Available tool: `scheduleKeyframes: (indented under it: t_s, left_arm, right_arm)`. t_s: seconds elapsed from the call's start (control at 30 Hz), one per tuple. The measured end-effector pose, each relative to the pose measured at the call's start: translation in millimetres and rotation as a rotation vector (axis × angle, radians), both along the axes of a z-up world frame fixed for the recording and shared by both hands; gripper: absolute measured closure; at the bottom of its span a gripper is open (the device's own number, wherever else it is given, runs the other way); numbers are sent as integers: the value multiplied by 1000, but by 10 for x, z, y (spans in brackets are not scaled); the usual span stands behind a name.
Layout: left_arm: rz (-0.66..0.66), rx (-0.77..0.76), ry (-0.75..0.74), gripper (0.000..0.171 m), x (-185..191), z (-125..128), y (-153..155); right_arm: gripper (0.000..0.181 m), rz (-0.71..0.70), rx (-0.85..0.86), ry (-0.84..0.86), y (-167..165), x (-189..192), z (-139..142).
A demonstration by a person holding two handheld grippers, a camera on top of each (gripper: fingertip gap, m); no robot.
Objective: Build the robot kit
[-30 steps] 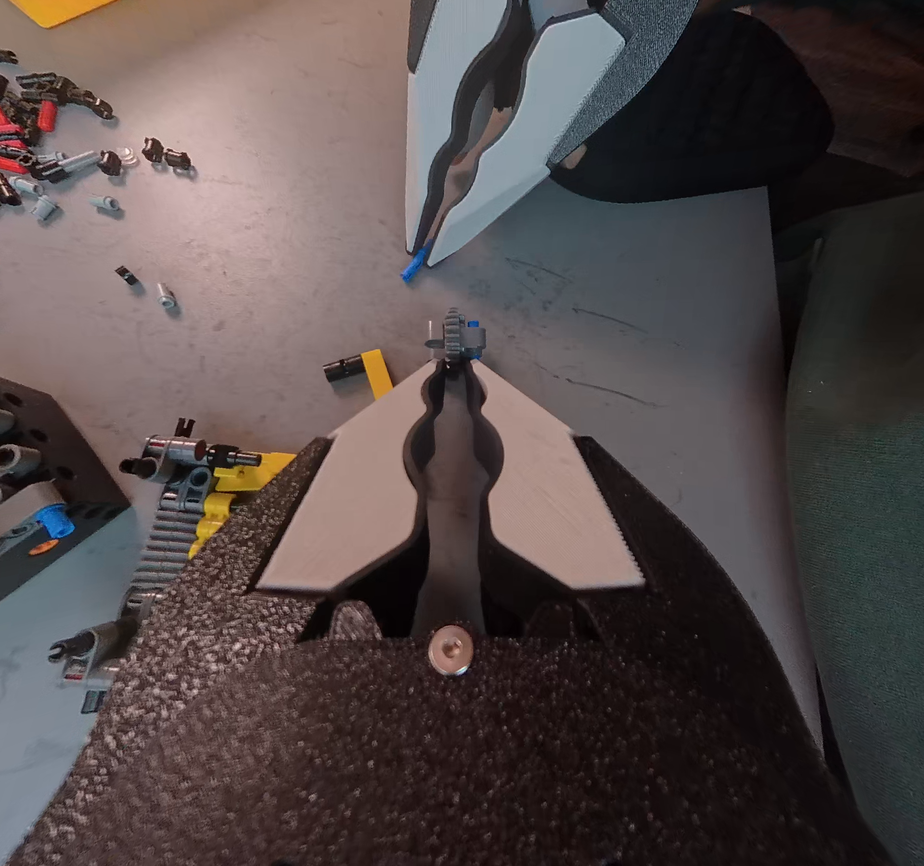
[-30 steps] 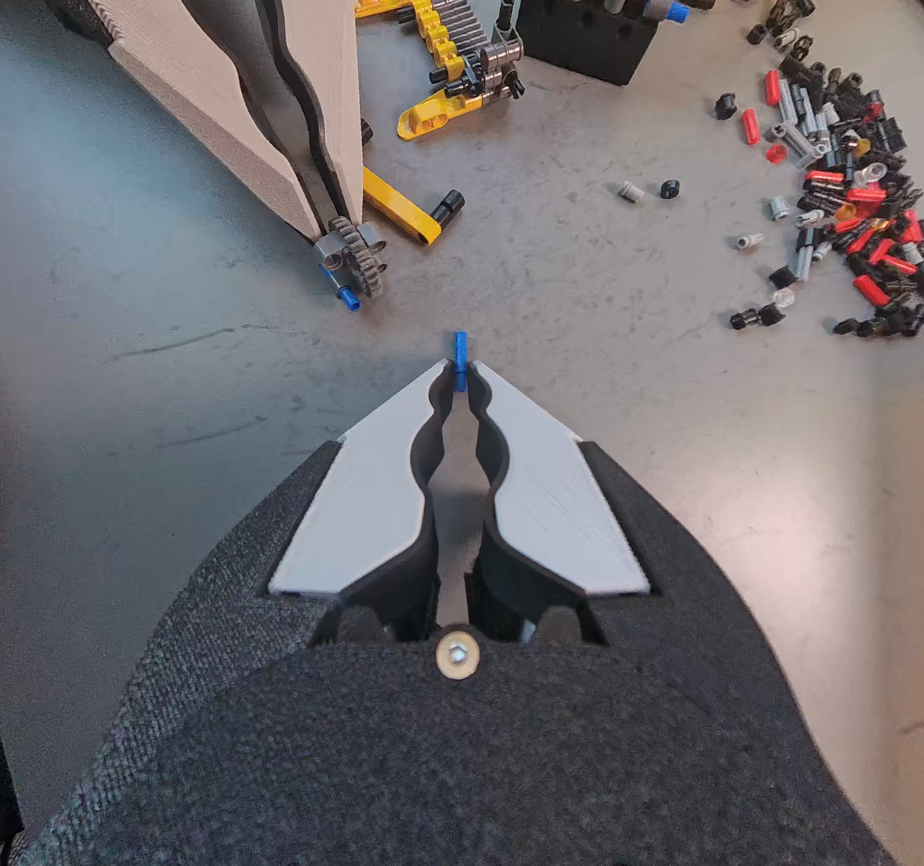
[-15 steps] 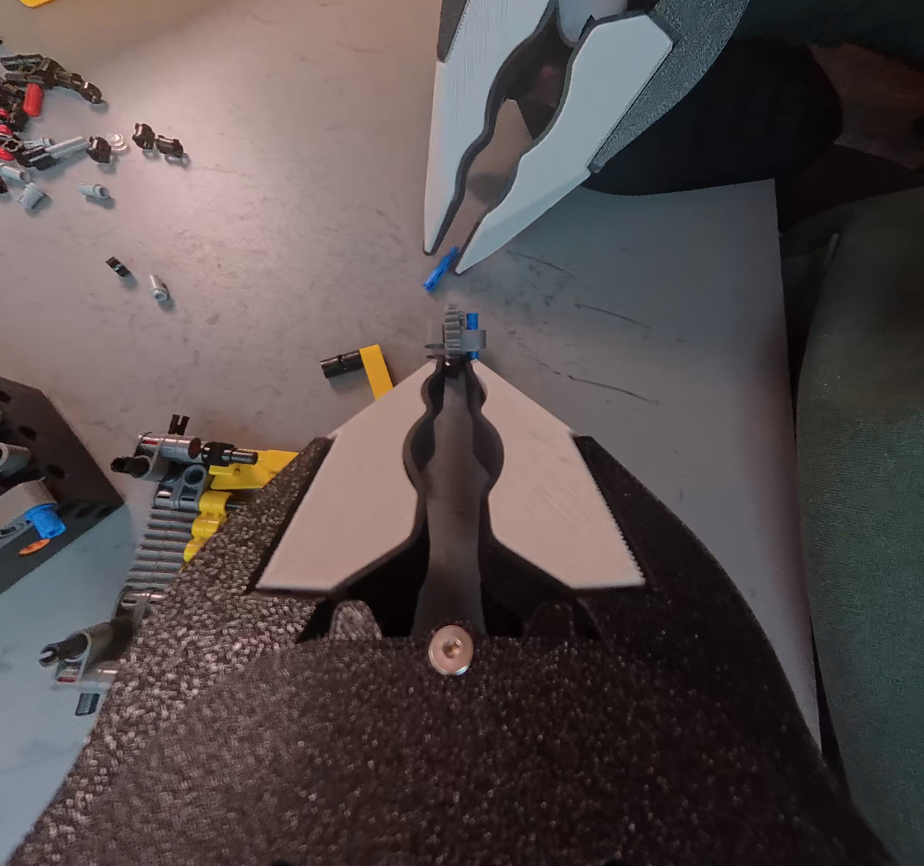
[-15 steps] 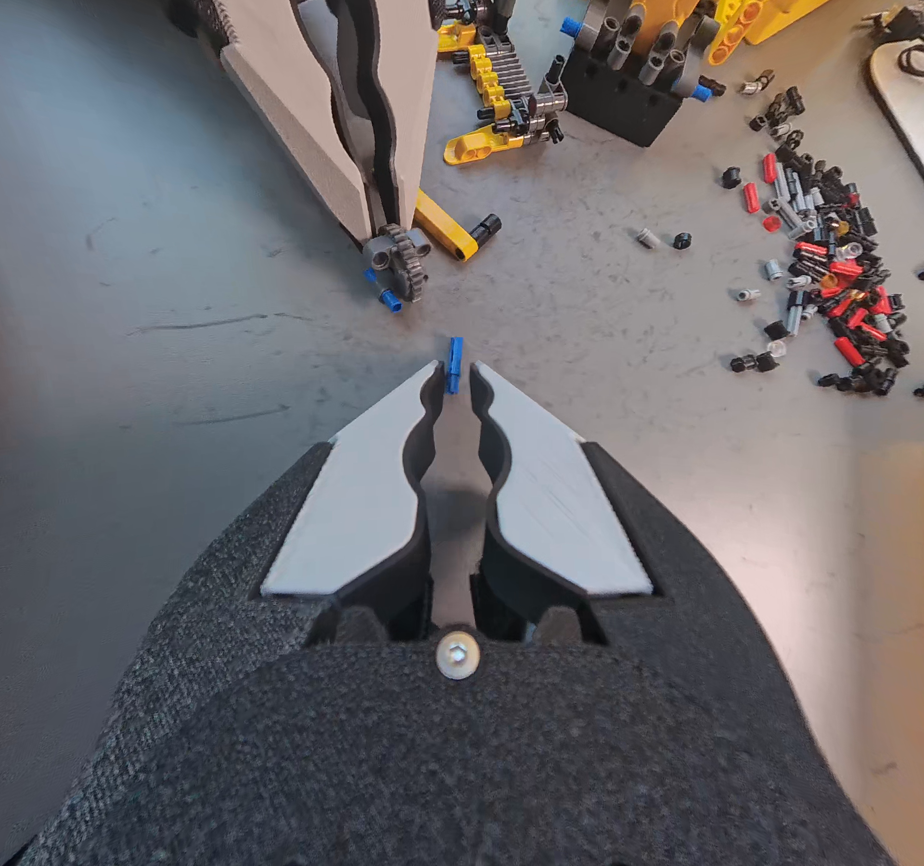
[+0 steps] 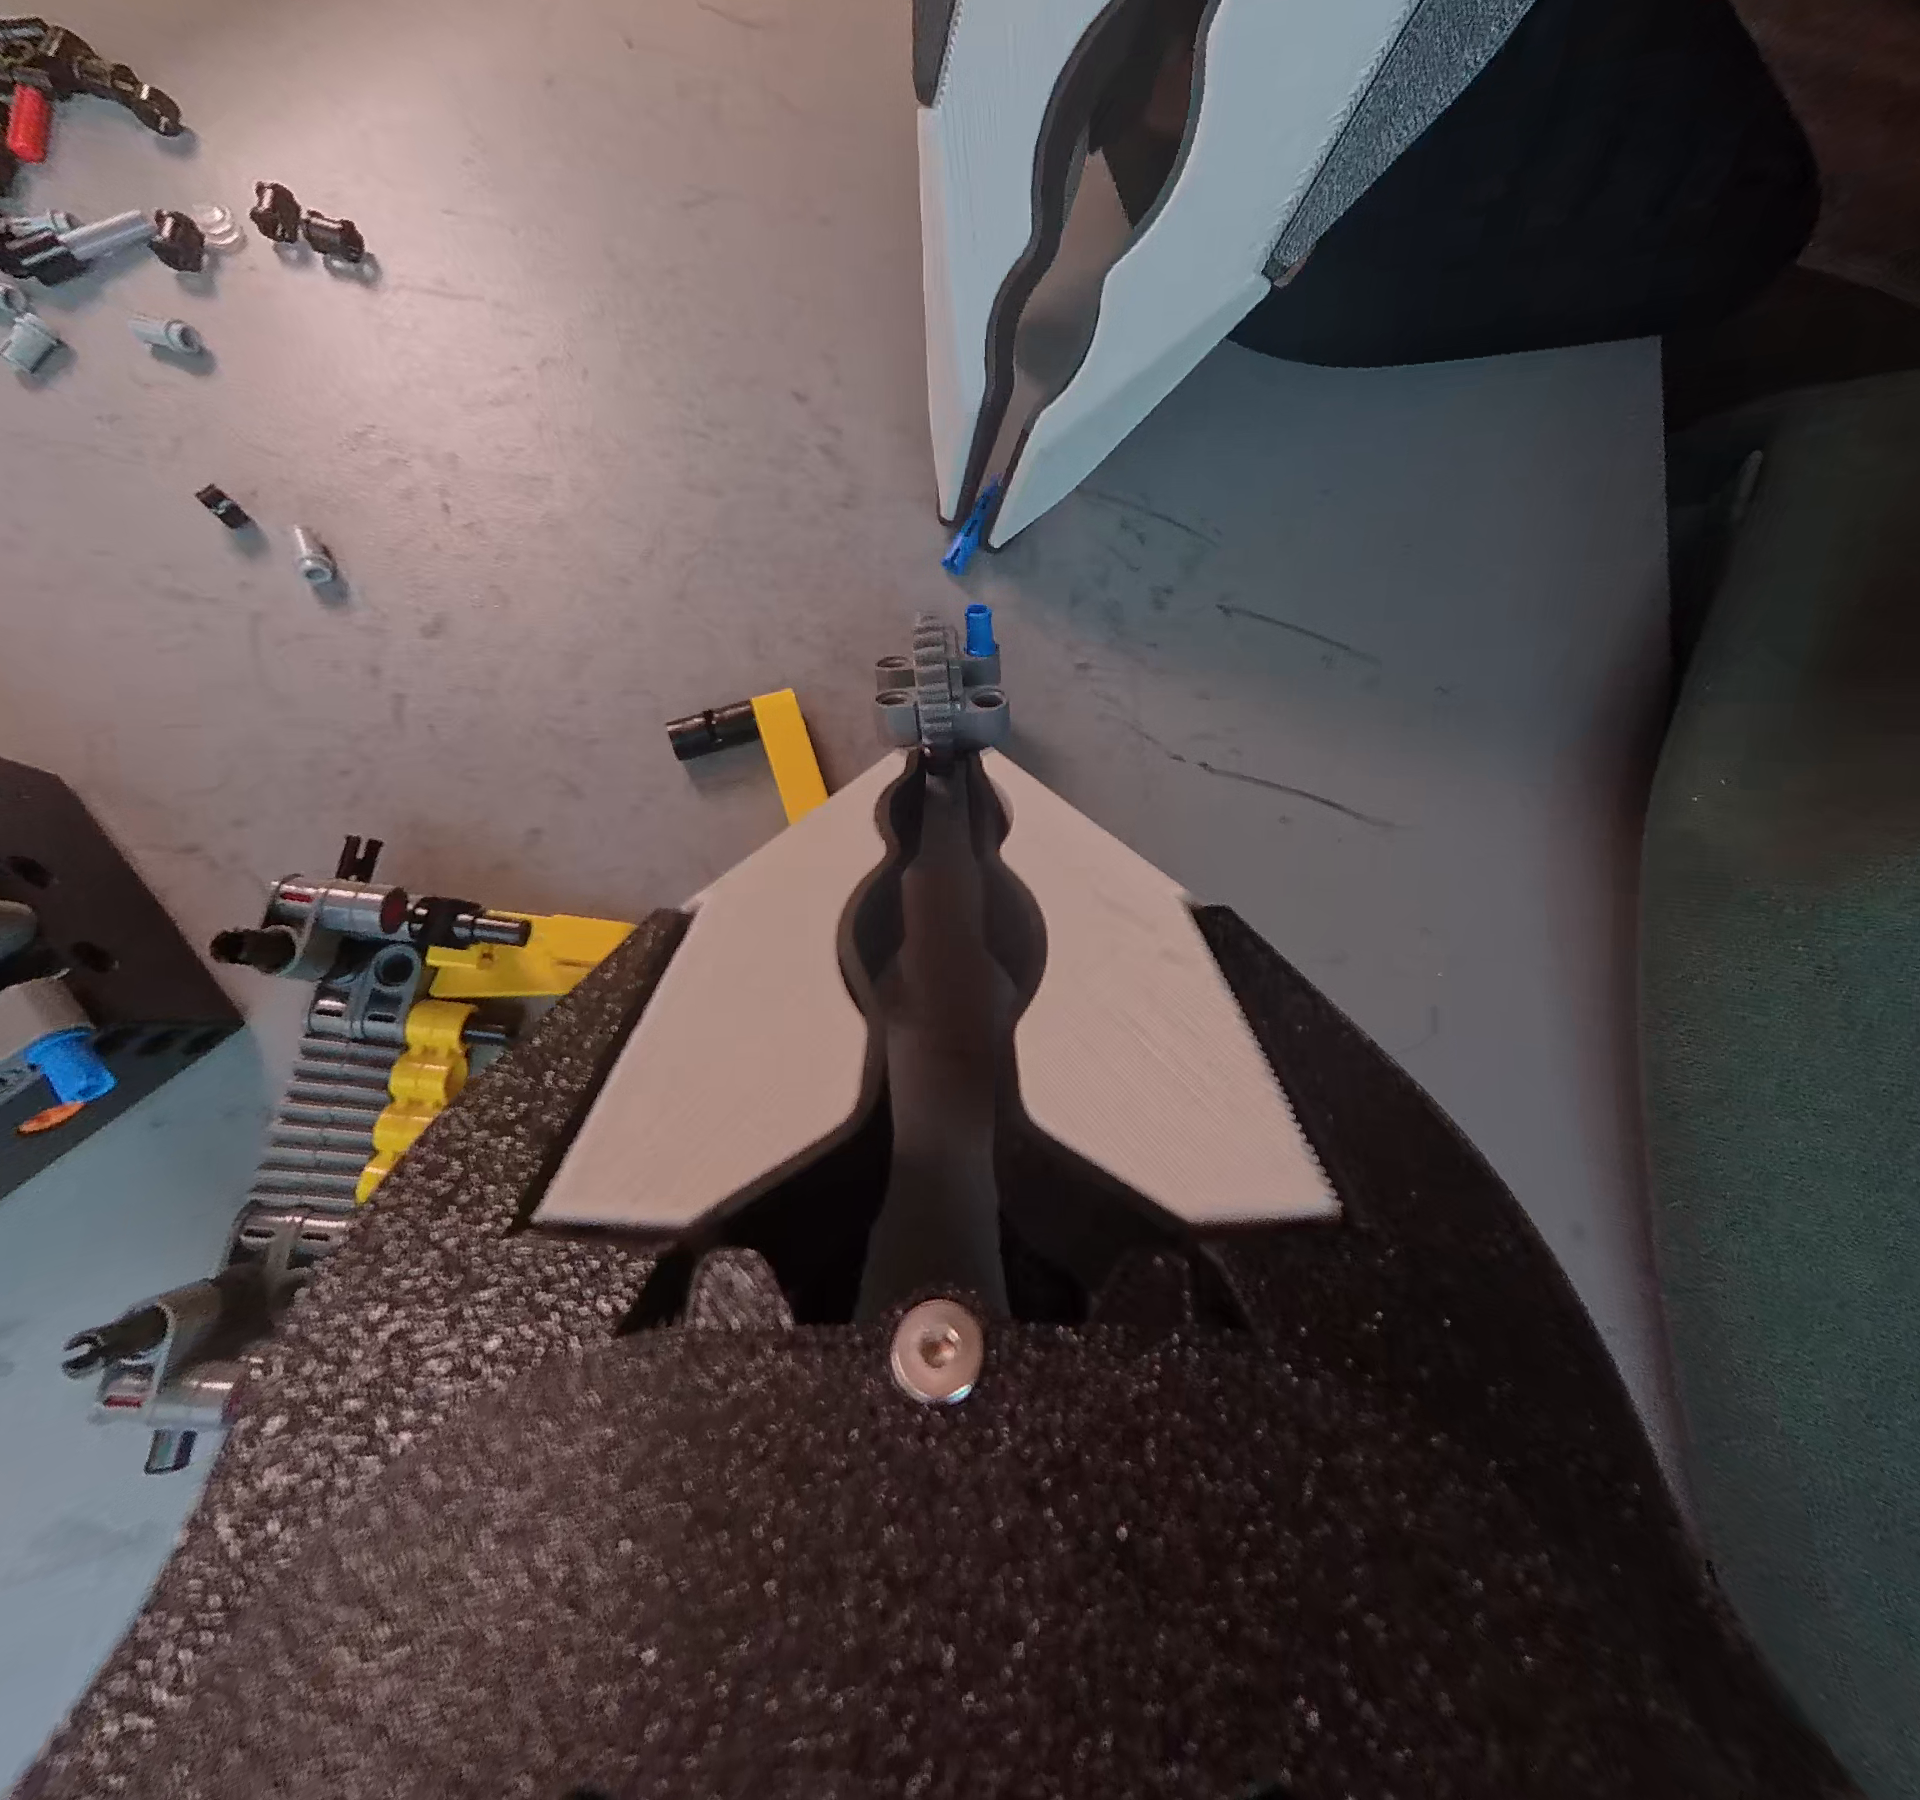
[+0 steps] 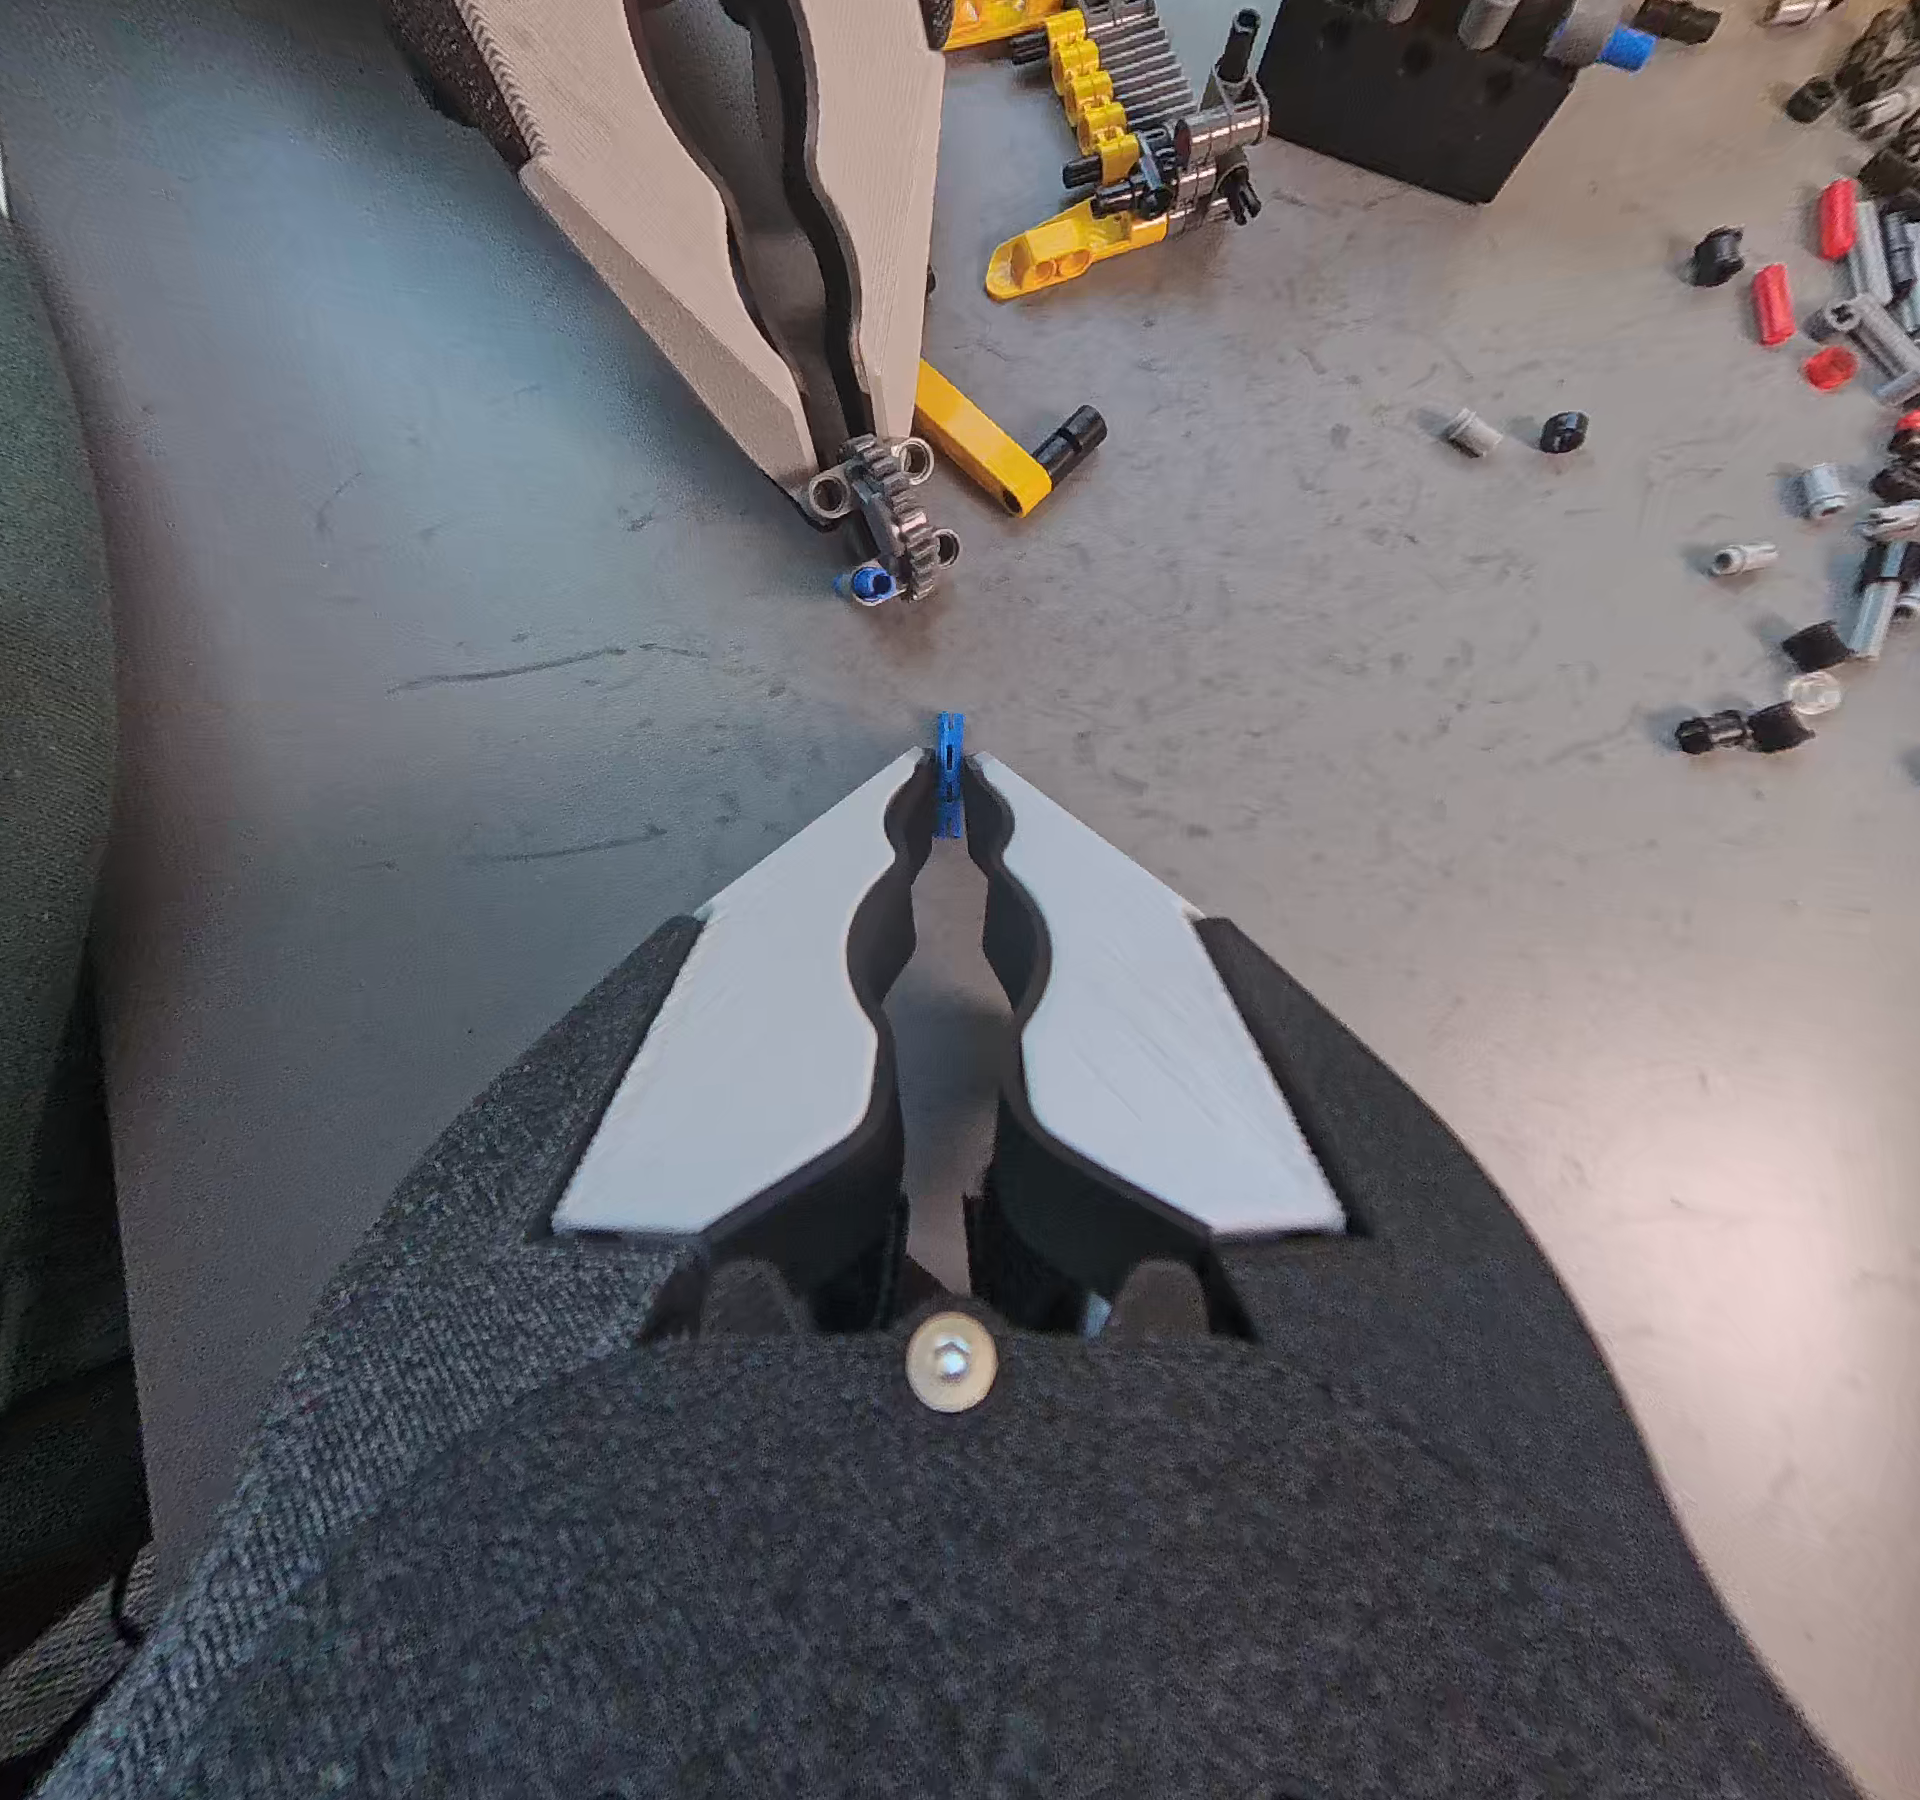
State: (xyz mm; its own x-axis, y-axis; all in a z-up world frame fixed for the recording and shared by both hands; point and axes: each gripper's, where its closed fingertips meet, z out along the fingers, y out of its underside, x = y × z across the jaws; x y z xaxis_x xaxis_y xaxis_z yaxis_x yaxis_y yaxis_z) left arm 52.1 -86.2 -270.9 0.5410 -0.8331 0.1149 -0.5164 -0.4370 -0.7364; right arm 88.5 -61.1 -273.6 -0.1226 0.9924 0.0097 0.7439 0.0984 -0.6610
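Over the counter: I have both tongs raised close together, tips facing.
Left tongs: clamped on a grey gear assembly carrying a blue pin.
Right tongs: clamped on a loose blue pin, its long axis running along the fingers.
Key relation: the loose pin lies just short of the assembly, apart, tip angled toward it; the right tongs are nearer.
Surroundings: yellow beam, black block, scattered small parts.
Markings: none legible.
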Motion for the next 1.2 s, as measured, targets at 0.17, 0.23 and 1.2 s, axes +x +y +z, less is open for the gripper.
scheduleKeyframes:
  t_s: [0.17,0.23,1.2]
  left_arm:
    - [5,-12,-2,163,-7,-9,0]
    - [3,-16,-4,161,-5,-9,-6]
    - [-45,53,-207,152,85,331,-21]
  right_arm:
    - [179,8,-47,-15,4,0,6]
    - [179,32,-16,15,-19,-16,48]
    - [120,43,263,171,7,-137,251]
